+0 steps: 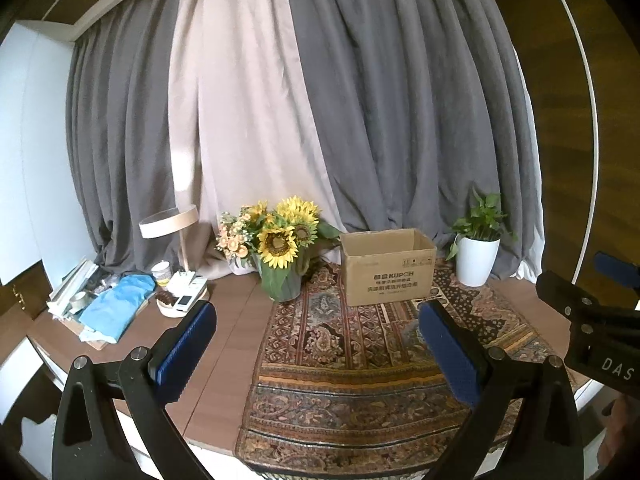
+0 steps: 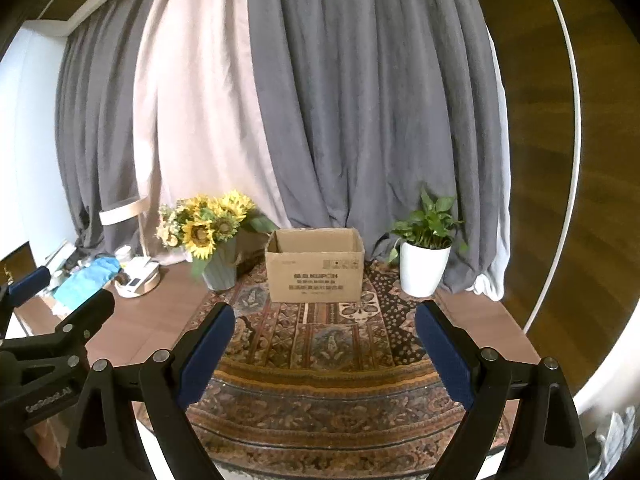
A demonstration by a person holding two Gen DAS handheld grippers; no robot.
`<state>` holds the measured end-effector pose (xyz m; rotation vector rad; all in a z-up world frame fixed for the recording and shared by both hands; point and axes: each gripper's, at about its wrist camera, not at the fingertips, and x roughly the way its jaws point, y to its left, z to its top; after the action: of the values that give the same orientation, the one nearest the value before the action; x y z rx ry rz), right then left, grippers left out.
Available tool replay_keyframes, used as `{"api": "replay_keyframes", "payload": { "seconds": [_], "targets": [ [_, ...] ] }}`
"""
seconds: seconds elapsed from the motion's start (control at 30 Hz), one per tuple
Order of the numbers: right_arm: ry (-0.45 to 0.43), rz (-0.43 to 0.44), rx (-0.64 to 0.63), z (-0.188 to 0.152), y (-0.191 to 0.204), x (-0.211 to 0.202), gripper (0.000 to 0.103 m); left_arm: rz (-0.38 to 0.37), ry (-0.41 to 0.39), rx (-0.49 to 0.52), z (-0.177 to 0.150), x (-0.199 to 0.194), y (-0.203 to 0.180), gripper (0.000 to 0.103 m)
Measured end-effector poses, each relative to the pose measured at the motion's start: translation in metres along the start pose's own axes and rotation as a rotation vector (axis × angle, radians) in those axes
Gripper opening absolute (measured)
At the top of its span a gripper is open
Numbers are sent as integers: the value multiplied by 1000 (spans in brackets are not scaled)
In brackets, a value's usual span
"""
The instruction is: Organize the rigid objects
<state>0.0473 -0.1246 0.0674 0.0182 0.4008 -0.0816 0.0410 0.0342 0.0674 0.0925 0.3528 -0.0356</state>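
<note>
Here both claws gape, empty

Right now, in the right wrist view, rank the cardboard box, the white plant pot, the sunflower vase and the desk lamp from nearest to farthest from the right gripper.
From the right gripper, open and empty:
1. Cardboard box, straight ahead on the rug.
2. White plant pot, ahead to the right, and sunflower vase, ahead to the left: too close to call.
3. Desk lamp, far left by the curtain.

Open cardboard box upright on patterned rug
</note>
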Motion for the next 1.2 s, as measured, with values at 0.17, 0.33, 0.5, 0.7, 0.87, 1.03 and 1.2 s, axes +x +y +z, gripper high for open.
{"api": "replay_keyframes", "payload": {
  "seconds": [0.17, 0.33, 0.5, 0.7, 0.87, 1.03, 1.2],
  "targets": [
    [-9, 11, -8, -7, -4, -22, 93, -6, -12, -3, -7, -22, -8, 103],
    [-15, 14, -18, -13, -11, -39, 93, 2, -19, -6, -13, -41, -13, 103],
    [-31, 11, -28, -18, -15, -57, 94, 11, -26, -8, -17, -56, -17, 103],
    [-44, 16, -28, -23, -21, -73, 95, 23, -41, -7, -19, -71, -21, 103],
    [-57, 15, -27, -25, -25, -84, 95, 18, -50, -10, -20, -79, -23, 103],
    [-70, 13, -26, -25, -27, -94, 95, 17, -56, -10, -20, -83, -26, 103],
    [-77, 9, -24, -25, -30, -99, 95, 17, -62, -5, -18, -90, -30, 103]
  ]
}}
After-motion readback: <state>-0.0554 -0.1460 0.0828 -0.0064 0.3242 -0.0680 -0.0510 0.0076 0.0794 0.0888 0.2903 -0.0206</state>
